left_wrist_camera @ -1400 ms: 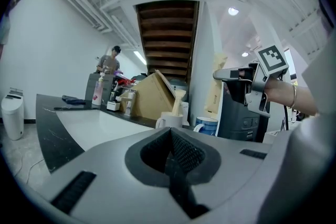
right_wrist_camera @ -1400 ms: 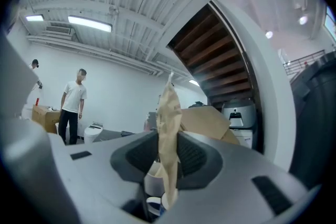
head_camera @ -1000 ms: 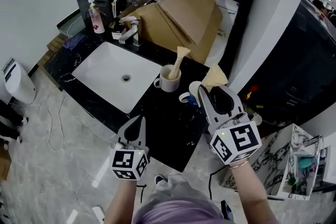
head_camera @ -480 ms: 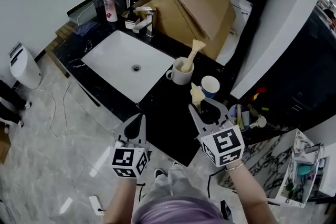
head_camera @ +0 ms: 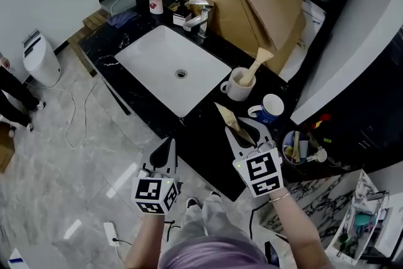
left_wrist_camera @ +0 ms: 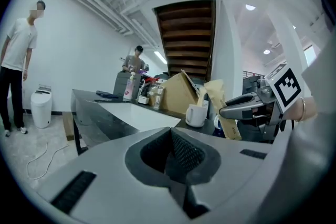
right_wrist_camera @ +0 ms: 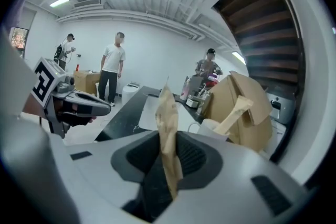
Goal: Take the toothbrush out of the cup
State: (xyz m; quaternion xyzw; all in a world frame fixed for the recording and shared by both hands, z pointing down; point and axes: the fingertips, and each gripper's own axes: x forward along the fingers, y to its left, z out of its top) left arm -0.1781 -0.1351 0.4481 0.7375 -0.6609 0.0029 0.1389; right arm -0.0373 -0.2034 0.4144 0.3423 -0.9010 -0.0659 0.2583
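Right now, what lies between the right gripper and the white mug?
In the head view, the paper-wrapped toothbrush clamped in the right gripper juts toward the white mug. Past its tip there is only bare black countertop.

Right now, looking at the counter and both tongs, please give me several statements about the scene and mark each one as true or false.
1. The right tongs are shut on a paper-wrapped toothbrush. True.
2. The white cup is empty. False: a second wrapped toothbrush stands in it.
3. The left tongs hold nothing. True.
4. The white cup stands inside the sink. False: it stands on the black counter beside the sink.
5. A blue-and-white mug stands near the white cup. True.
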